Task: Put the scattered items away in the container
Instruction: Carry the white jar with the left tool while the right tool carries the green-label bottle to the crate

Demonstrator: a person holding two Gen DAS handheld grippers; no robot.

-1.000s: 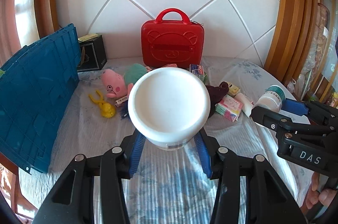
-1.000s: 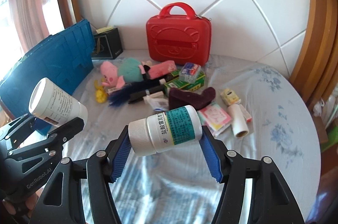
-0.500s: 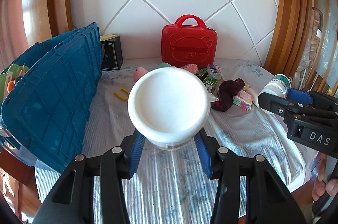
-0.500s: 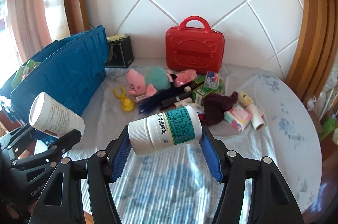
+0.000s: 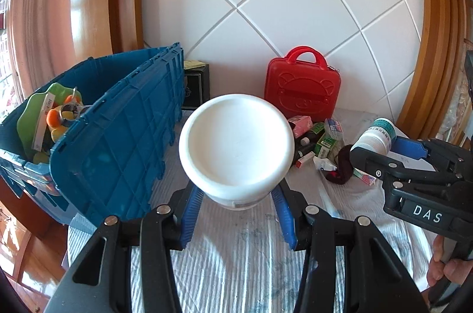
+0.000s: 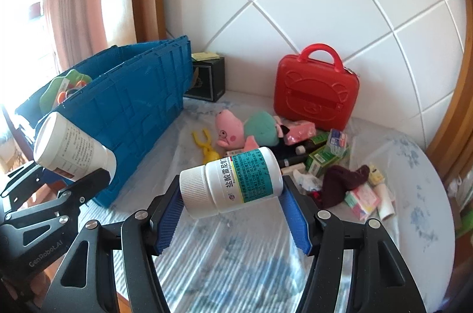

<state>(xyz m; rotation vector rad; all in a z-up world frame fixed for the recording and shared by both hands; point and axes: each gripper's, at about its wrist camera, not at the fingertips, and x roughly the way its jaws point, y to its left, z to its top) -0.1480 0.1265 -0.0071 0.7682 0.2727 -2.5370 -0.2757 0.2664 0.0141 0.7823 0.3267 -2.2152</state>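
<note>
My left gripper [image 5: 236, 191] is shut on a white jar [image 5: 236, 147], whose round end faces the camera. The same jar [image 6: 71, 147] shows at the left of the right wrist view, beside the blue crate [image 6: 133, 106]. My right gripper [image 6: 230, 193] is shut on a white pill bottle [image 6: 236, 183] with a teal label, held lying crosswise. That bottle [image 5: 378, 135] also shows at the right of the left wrist view. The blue crate [image 5: 118, 135] stands open at the left edge of the table and holds a green and orange toy [image 5: 53, 112].
Loose items lie on the covered table [image 6: 236, 259]: a pink pig plush [image 6: 227, 132], a yellow toy [image 6: 207, 147], green boxes [image 6: 322, 156], a dark red sock [image 6: 340, 186], a pink box [image 6: 362, 199]. A red case [image 6: 316, 97] and a black box [image 6: 210, 79] stand at the wall.
Both grippers have drawn back and leftward from the pile, rising a little, each with its container. The crate's open inside has come into view at the left.
</note>
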